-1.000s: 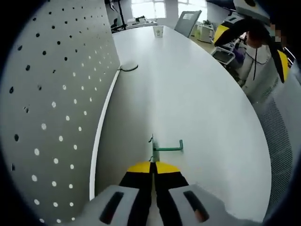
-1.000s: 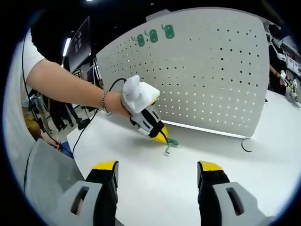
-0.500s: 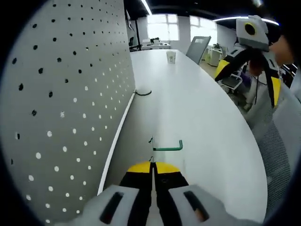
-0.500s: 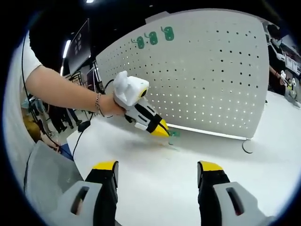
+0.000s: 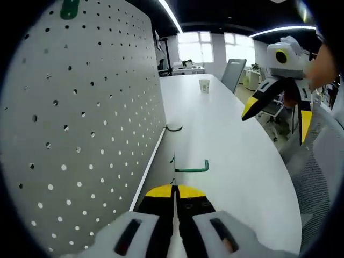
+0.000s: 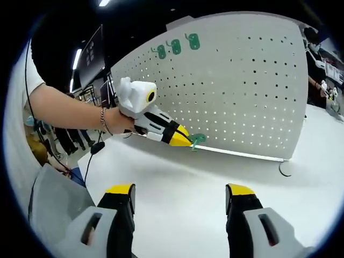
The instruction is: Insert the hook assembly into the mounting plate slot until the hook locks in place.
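No readable text, number or brand is showing anywhere. Three green tags are sitting near the top of the white pegboard, but whatever is printed on them is too small and blurred to make out.

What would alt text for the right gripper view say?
The left gripper, held in a person's hand, grips a green hook lifted off the white table, close to a white pegboard. The right gripper hangs open below.
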